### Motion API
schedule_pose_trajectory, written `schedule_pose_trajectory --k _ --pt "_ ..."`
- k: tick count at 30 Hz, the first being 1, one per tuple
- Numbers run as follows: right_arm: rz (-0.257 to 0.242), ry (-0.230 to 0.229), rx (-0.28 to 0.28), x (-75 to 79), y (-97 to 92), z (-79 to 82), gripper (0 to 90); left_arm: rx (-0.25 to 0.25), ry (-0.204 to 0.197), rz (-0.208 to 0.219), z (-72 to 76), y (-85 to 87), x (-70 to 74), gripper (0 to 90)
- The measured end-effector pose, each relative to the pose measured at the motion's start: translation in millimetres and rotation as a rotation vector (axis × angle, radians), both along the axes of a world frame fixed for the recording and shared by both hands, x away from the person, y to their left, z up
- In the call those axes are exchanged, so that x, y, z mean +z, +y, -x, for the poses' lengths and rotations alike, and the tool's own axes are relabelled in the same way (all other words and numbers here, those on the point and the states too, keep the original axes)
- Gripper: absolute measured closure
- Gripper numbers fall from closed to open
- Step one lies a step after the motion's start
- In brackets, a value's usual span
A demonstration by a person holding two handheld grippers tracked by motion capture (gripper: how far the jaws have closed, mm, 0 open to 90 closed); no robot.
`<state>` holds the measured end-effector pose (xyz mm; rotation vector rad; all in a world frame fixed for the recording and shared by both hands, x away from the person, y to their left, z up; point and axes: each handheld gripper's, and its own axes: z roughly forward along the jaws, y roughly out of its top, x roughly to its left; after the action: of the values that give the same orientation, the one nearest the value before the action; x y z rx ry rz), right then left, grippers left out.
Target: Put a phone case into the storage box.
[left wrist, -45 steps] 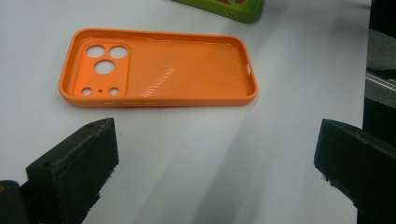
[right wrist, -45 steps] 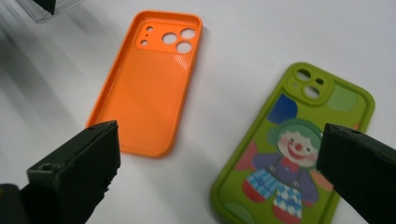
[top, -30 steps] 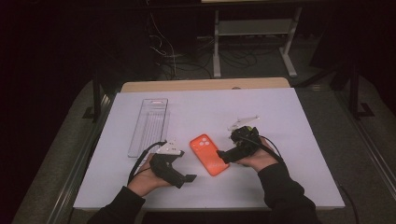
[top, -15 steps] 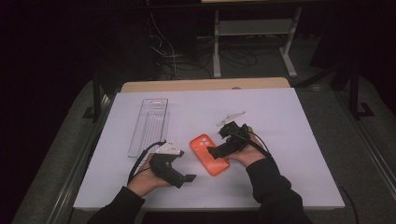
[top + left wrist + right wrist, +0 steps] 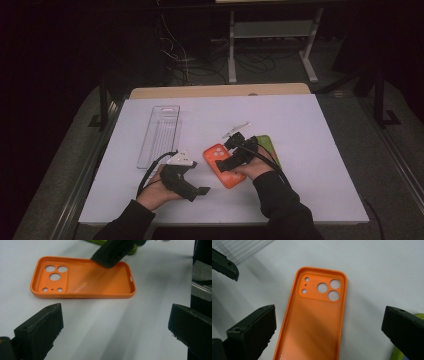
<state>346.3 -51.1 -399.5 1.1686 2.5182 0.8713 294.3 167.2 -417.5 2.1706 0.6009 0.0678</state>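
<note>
Orange case [image 5: 224,165] lying hollow-up at frame centre in high view, long axis running upper left to lower right. My right claw [image 5: 235,156] hovering over it, jaws spread wide, gripping nothing; my left claw [image 5: 198,190] waiting lower left, likewise wide and empty.

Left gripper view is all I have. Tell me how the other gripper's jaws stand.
Observer: The right gripper is wide open; in its own view the orange case lies between its jaws.
Operator: Name that green thing beyond the case.
Observer: A green case, flat beside the orange one, partly under the right hand.
Operator: Report anything else on the table.
Observer: A clear tray lies toward the far left.
</note>
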Motion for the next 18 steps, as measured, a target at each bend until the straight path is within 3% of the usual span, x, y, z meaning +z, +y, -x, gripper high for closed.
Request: schedule_pose_trajectory --k 13,18 --pt "0.014 0.061 -0.001 -21.0 14.7 -2.6 0.0 -0.008 -0.003 -0.011 -0.1 1.2 -0.1 0.0" --pt "0.043 0.076 0.017 -29.8 21.2 -2.4 0.0 -0.016 -0.006 -0.023 -0.5 1.9 0.1 0.0"
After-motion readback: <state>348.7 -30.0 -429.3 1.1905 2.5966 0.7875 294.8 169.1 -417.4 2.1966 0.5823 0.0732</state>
